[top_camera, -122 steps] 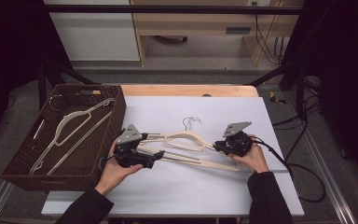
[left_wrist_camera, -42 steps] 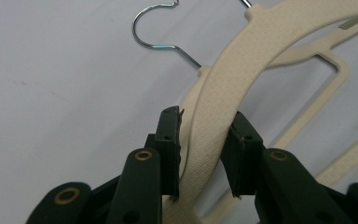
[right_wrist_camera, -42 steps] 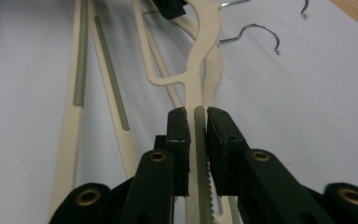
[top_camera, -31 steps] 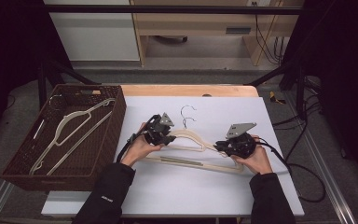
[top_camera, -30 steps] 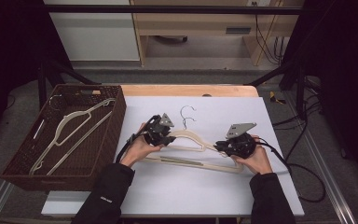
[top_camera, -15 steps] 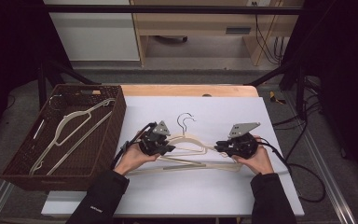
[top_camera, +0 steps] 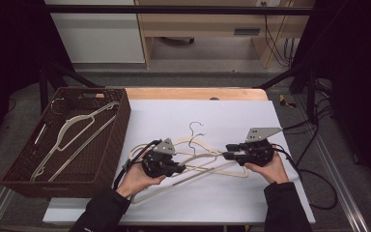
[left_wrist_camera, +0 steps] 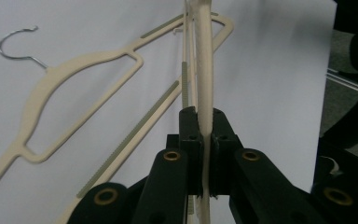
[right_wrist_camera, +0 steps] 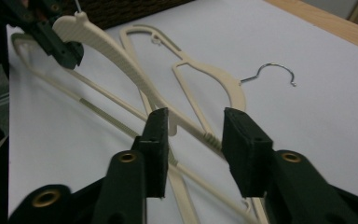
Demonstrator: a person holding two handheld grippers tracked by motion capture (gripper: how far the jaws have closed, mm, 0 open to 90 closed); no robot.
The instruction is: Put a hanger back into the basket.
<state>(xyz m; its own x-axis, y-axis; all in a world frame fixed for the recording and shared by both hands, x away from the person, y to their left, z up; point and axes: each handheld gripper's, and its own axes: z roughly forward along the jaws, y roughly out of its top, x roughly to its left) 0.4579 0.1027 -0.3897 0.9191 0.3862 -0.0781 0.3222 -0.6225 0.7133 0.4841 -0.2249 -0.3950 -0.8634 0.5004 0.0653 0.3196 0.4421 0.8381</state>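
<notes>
The left gripper [top_camera: 174,167] has its jaws clenched on the cream plastic clothes hanger [left_wrist_camera: 204,70]; they have just been closing, and in the left gripper view the hanger's arm runs edge-on between the two pads and away from the camera. In the high view this hanger is held just above the white sheet [top_camera: 212,116] that covers the table, near the sheet's middle. A second cream plastic hanger with a metal hook [left_wrist_camera: 74,88] lies flat on the sheet just beside the held one.

The right gripper [top_camera: 229,151] has its jaws released; they have just been opening. In the right gripper view both pads stand clear on either side of a hanger arm, with gaps showing, so nothing is grasped.

A dark brown woven basket [top_camera: 111,145] stands at the left edge of the table and contains another pale hanger [top_camera: 72,133].
</notes>
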